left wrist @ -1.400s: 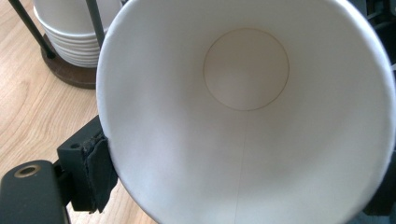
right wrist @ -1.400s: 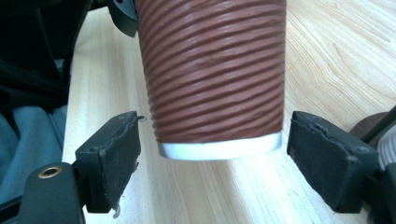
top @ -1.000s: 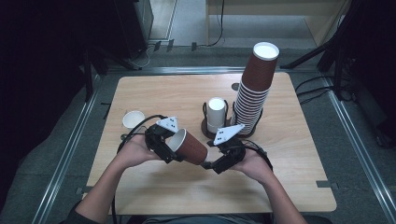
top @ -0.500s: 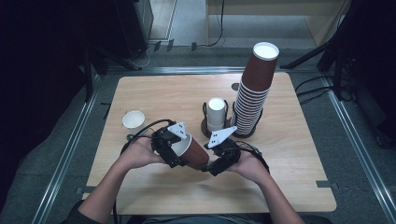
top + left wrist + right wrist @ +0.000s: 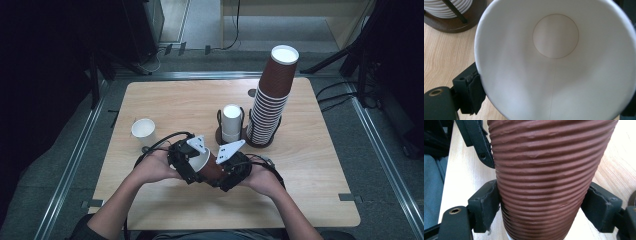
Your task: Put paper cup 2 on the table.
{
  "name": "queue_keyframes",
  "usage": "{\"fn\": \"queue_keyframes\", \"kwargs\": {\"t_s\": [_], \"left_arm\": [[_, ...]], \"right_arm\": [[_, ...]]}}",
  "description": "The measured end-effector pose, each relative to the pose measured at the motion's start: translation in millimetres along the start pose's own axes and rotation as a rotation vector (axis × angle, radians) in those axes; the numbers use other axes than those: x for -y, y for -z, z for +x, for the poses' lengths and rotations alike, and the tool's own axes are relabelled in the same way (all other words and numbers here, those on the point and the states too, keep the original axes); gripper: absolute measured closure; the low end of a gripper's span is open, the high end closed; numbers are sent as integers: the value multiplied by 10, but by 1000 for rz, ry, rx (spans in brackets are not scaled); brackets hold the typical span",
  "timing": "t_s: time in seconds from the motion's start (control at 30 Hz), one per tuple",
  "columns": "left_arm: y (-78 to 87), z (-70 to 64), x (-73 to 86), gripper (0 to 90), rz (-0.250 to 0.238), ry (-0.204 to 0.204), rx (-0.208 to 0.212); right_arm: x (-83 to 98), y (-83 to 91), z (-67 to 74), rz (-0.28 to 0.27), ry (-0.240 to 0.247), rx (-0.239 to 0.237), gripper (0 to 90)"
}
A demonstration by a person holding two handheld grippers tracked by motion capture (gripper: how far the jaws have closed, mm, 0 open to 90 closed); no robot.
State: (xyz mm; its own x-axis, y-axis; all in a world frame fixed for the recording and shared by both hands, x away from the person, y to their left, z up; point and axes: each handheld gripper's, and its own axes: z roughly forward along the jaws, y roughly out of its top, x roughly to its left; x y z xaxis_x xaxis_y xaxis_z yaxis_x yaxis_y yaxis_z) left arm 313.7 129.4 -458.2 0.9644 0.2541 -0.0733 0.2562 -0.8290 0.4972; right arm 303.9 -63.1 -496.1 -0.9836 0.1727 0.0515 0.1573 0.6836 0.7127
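A brown ribbed cup lies on its side in the air, just above the worktop and near the middle of its near edge. Its white open mouth points to the left edge and its narrow base to the right edge.

The left hand-held gripper is at the mouth of the cup. In the left gripper view the white inside of the cup is very close, and one black pad lies against the outer wall just under the rim (the other jaw is almost outside the picture at the right). The jaws have just been opening a little, with the rim between them; I cannot tell if both pads press on it at this moment.

The right hand-held gripper pinches the cup from the base side. In the right gripper view the ribbed brown wall stands between the two jaws, and both pads touch it, one at each side.

Farther from the person, near the middle of the worktop, a short white stack stands in a dark holder. Just beside it, toward the right edge, a tall leaning stack of brown cups stands in a second holder. A single white cup stands upright near the left edge.
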Motion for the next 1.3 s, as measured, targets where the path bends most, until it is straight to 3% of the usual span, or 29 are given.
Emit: {"fn": "queue_keyframes", "kwargs": {"t_s": [0.13,0.23,0.37,0.67,1.07,1.3], "left_arm": [[10,-1,10,41,-10,-1,-1],[18,10,15,4,-25,22,4],[86,51,36,0,-79,56,2],[187,85,88,0,-158,87,-20],[230,86,110,0,-279,145,4],[235,78,73,0,-354,191,57]], "right_arm": [[-8,9,0,-10,9,-3,210],[-9,19,1,-14,8,0,209],[5,71,-28,-28,3,18,208],[16,191,-72,-77,-27,47,208],[14,332,-100,-173,-58,70,207],[-2,327,-77,-192,-52,63,207]]}}
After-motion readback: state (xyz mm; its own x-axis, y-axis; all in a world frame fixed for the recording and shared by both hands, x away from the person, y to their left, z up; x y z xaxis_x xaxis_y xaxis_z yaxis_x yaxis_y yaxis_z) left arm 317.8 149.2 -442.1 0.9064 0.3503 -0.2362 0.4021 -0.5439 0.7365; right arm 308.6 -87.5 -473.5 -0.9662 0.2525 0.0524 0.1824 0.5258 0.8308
